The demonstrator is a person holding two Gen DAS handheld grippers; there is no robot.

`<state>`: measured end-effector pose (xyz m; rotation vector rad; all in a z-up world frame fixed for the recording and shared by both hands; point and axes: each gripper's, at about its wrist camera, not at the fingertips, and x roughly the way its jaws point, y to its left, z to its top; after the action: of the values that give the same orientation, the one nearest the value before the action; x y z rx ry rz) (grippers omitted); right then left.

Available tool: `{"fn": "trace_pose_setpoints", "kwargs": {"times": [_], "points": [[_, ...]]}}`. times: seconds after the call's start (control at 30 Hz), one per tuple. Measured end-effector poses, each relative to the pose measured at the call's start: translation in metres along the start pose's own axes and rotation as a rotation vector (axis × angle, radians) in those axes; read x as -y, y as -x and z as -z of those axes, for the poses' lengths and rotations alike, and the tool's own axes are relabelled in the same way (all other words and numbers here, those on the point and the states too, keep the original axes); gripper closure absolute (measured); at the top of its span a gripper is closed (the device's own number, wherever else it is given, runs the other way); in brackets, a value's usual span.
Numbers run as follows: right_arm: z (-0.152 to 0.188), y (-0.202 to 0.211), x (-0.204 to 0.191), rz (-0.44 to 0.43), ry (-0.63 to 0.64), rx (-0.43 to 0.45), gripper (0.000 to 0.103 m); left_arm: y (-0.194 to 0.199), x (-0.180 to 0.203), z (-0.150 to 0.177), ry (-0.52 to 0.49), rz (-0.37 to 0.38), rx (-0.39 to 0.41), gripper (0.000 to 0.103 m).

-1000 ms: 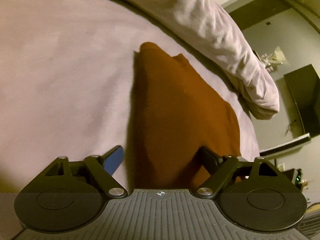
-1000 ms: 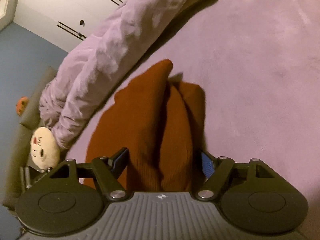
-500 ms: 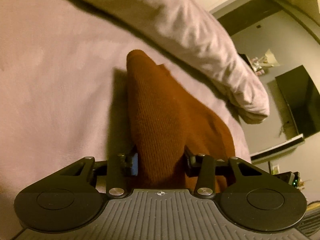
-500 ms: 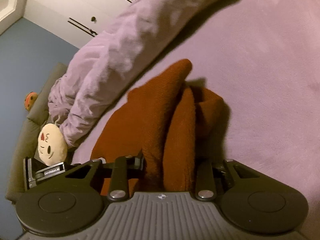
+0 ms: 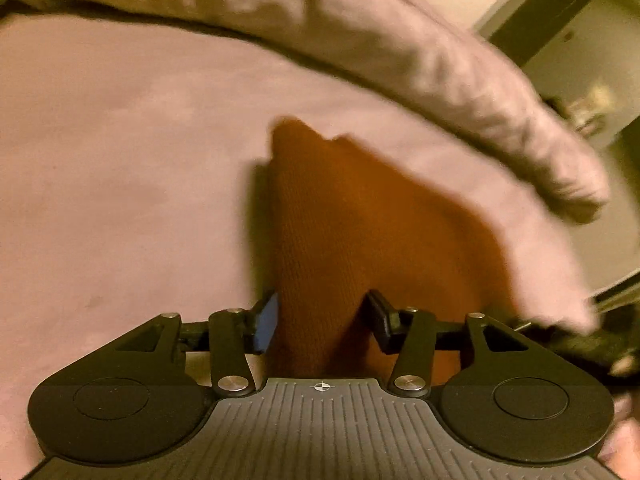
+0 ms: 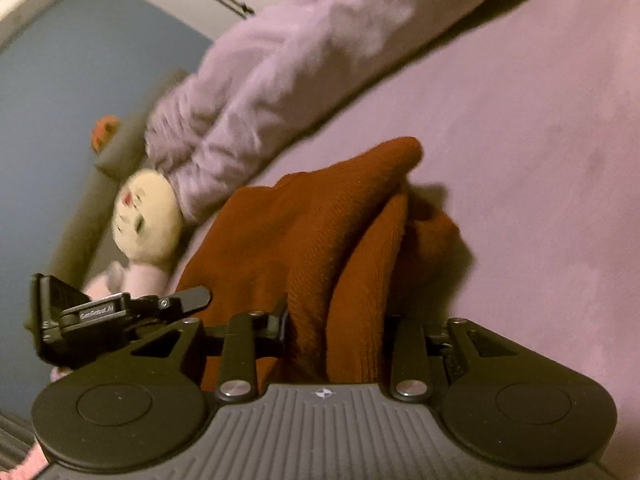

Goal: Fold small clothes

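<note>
A rust-orange knit garment (image 5: 360,208) lies on the mauve bed sheet (image 5: 120,140), its near end bunched up and raised toward the cameras. My left gripper (image 5: 320,320) has that near end between its pads, and the blue left pad touches the cloth. Its jaws are opening slightly. In the right wrist view the garment (image 6: 304,232) rises in thick folds into my right gripper (image 6: 340,324). Those jaws are also opening a little, and the cloth fills the gap and hides the right pad. The housing of the other gripper (image 6: 92,312) shows at the left.
A rumpled lilac duvet (image 5: 400,40) runs along the far side of the bed (image 6: 300,60). A cream plush toy (image 6: 146,216) lies by its end, close to the garment's left edge. Bare sheet (image 6: 540,140) spreads to the right. Walls and a cupboard stand beyond.
Both grippers went from wide open around the garment to closed on it, then drew it up and toward the cameras. The jaws now stand a little wider than half a second ago.
</note>
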<state>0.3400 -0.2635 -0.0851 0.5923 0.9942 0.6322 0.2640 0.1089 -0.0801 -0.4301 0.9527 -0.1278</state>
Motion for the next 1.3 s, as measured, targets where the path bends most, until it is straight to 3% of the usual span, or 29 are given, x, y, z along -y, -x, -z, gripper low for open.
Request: {"fn": "trace_pose_setpoints", "kwargs": {"times": [0.03, 0.1, 0.23, 0.27, 0.33, 0.43, 0.57, 0.67, 0.8, 0.9, 0.97, 1.07, 1.2, 1.3], "points": [[0.003, 0.002, 0.0, 0.033, -0.017, 0.009, 0.053, 0.009, -0.001, 0.006, -0.022, -0.02, 0.025, 0.052], [0.01, 0.017, -0.004, 0.08, -0.017, 0.065, 0.052, 0.028, 0.002, 0.018, -0.046, -0.024, 0.083, 0.042], [0.027, 0.046, -0.051, 0.263, 0.186, 0.229, 0.053, 0.04, 0.016, 0.04, -0.045, -0.025, 0.154, 0.026], [0.033, 0.047, -0.065, 0.272, 0.244, 0.246, 0.054, 0.037, 0.021, 0.046, -0.051, -0.036, 0.157, 0.025], [0.051, 0.046, -0.088, 0.268, 0.346, 0.259, 0.065, 0.03, 0.029, 0.056, -0.068, -0.069, 0.14, 0.025], [0.077, 0.037, -0.104, 0.309, 0.498, 0.229, 0.072, 0.022, 0.036, 0.067, -0.1, -0.136, 0.144, 0.022], [0.095, 0.014, -0.096, 0.519, 0.651, 0.158, 0.077, 0.005, 0.034, 0.068, -0.109, -0.167, 0.1, 0.012], [0.1, 0.012, -0.092, 0.544, 0.69, 0.151, 0.077, -0.004, 0.034, 0.071, -0.115, -0.224, 0.107, 0.0], [0.098, 0.009, -0.103, 0.583, 0.693, 0.129, 0.076, 0.013, 0.028, 0.076, -0.026, -0.225, 0.091, 0.0], [0.11, 0.02, -0.114, 0.634, 0.637, 0.124, 0.068, 0.032, 0.03, 0.096, -0.038, -0.256, 0.079, 0.0], [0.129, 0.035, -0.117, 0.625, 0.58, 0.137, 0.068, 0.038, 0.029, 0.114, -0.045, -0.3, 0.061, 0.0], [0.155, 0.048, -0.118, 0.647, 0.516, 0.103, 0.057, 0.053, 0.027, 0.137, -0.025, -0.307, 0.071, 0.0], [0.179, 0.061, -0.122, 0.65, 0.456, 0.059, 0.021, 0.072, 0.036, 0.151, -0.066, -0.299, 0.081, 0.0], [0.184, 0.066, -0.127, 0.632, 0.424, 0.05, 0.01, 0.08, 0.042, 0.152, -0.092, -0.306, 0.088, 0.0]]}}
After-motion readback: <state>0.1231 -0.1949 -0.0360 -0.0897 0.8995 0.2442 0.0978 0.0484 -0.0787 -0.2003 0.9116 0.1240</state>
